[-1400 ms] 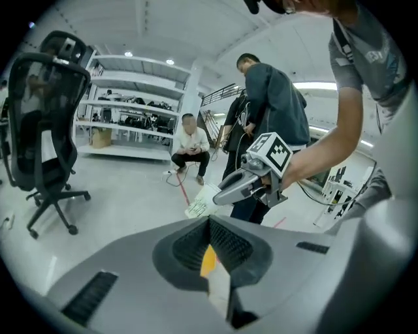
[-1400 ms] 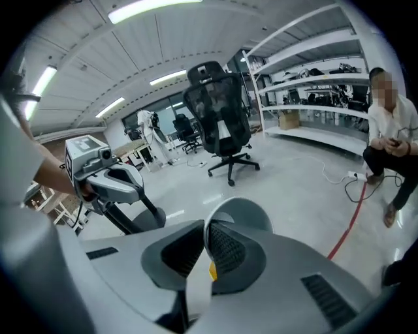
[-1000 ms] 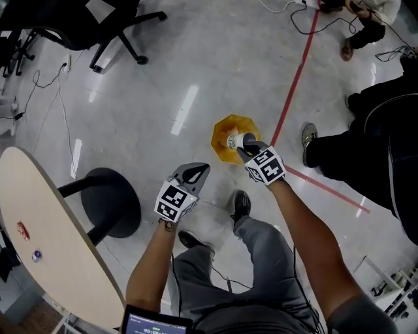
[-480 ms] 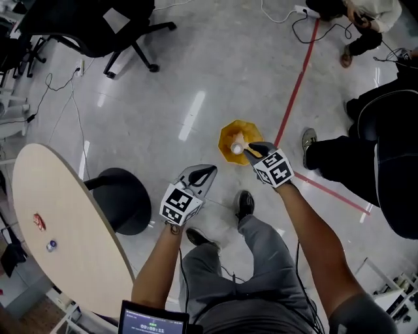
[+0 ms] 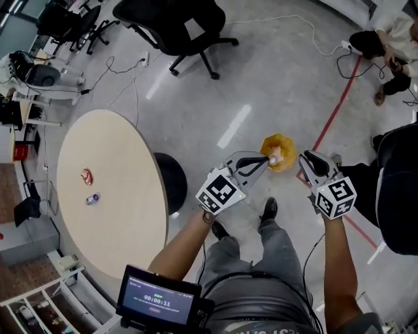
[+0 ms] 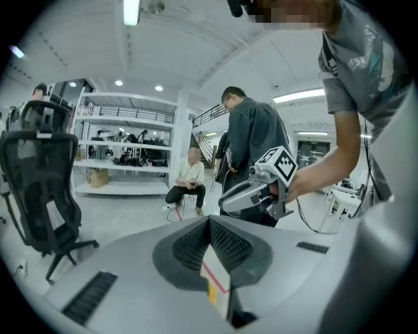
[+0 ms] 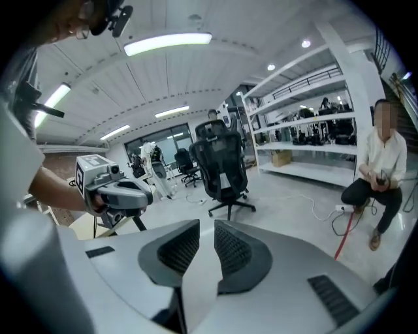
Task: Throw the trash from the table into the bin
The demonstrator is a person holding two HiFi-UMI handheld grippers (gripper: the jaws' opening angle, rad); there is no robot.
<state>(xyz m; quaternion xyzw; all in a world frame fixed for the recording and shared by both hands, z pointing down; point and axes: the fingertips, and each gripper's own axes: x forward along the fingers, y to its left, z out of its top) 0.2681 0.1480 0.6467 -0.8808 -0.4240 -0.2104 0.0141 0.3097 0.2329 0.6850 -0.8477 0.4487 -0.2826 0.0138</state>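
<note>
Both grippers are held off the floor, over the space between table and bin. The left gripper (image 5: 263, 160) has its pads met at the tips with nothing caught in them. The right gripper (image 5: 305, 159) has just been opening a little, and its fingers now stand narrowly apart with bare floor showing through the slit, so it is empty too. The yellow bin (image 5: 288, 145) sits on the floor just ahead of both, near the red floor tape (image 5: 330, 121). A pale item (image 5: 275, 155) lies inside it, too small for me to name. I judge that one piece has gone in. The round table (image 5: 124, 196) is off to my left, well apart from the bin. It still carries two pieces: a red wrapper (image 5: 86, 176) and, just beside it, a small bluish scrap (image 5: 92, 199), both near the far edge from me. So I read the job as partly done, with two pickups and two drops left. Next I would need to swing left to the table and reach across its top. A black office chair (image 5: 176, 19) stands beyond it and is not in the way.
</note>
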